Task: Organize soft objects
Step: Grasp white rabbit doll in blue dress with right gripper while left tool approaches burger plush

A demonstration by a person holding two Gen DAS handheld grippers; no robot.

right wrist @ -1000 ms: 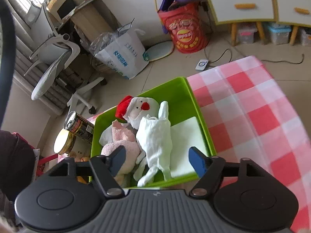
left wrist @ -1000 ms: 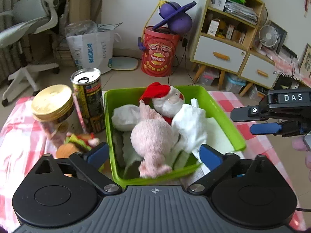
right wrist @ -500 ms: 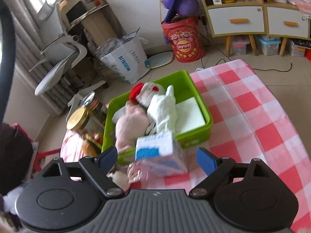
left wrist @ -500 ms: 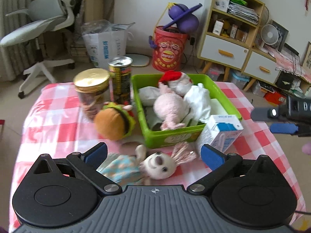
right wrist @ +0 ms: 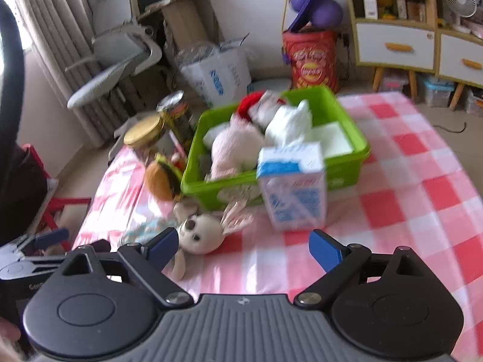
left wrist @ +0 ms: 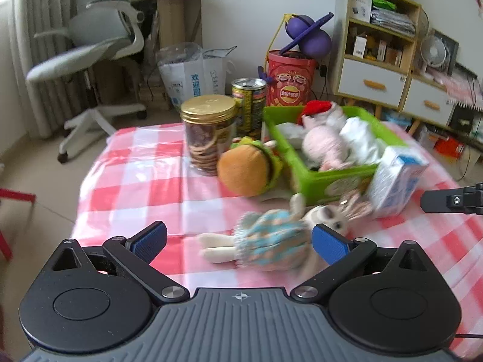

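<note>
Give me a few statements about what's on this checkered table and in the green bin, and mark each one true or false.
1. The burger toy lies inside the green bin. False: it sits on the tablecloth beside the bin.
2. A rabbit doll in a blue knitted dress lies on the table in front of the bin. True.
3. The cookie jar has a gold lid. True.
4. The milk carton stands inside the bin. False: it is outside, against the bin's front wall.
5. The bin is empty. False: it holds a pink plush toy and other soft things.
</note>
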